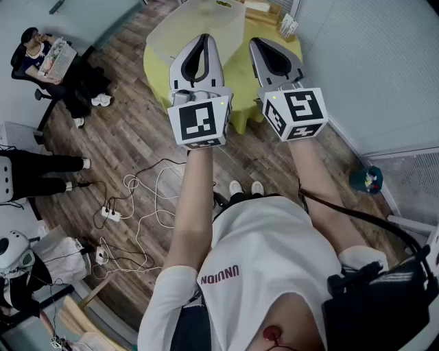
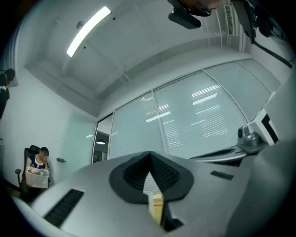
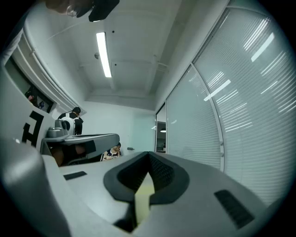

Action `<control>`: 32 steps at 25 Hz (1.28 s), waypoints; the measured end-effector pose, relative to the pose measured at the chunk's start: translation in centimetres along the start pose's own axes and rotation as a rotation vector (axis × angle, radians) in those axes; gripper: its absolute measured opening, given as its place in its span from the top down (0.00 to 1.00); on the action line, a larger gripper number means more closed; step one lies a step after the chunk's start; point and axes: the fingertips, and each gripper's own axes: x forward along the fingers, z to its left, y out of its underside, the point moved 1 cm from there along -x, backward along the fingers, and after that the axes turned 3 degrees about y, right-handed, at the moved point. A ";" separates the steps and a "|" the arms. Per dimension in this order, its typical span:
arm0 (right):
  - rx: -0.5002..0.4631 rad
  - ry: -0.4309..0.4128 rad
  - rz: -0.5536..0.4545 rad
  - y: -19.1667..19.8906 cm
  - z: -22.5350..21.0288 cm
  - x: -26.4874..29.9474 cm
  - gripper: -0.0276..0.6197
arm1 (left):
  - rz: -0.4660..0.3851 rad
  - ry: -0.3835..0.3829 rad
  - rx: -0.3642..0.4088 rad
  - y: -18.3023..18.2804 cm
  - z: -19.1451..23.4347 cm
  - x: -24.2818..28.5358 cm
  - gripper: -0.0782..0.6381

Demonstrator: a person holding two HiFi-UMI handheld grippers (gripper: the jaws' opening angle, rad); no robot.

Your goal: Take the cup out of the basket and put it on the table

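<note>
Both grippers are held side by side at chest height, pointing slightly upward over a yellow-green table [image 1: 241,72]. My left gripper [image 1: 204,38] has its jaws together with nothing between them; in the left gripper view [image 2: 149,156] the tips meet in front of a glass wall. Beside it, my right gripper [image 1: 265,42] is also shut and empty, with its tips [image 3: 149,156] meeting. A pale see-through container [image 1: 206,20] lies on the table beyond the left gripper. No cup shows in any view.
Small boxes [image 1: 274,17] stand at the table's far side. A person sits on a chair [image 1: 41,55] at the upper left. Cables and power strips [image 1: 130,202] lie on the wooden floor. A teal object [image 1: 367,179] sits by the blinds-covered wall on the right.
</note>
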 end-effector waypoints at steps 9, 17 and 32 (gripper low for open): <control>0.003 0.004 0.007 0.4 -0.2 0.7 0.93 | 0.006 0.018 -0.006 0.3 0.0 0.6 0.87; -0.001 0.016 0.007 0.4 -0.1 1.0 0.93 | 0.012 0.006 -0.004 0.5 0.8 0.3 0.87; -0.021 0.030 0.003 0.4 2.2 3.9 0.93 | 0.023 0.026 -0.019 1.5 4.6 0.0 0.87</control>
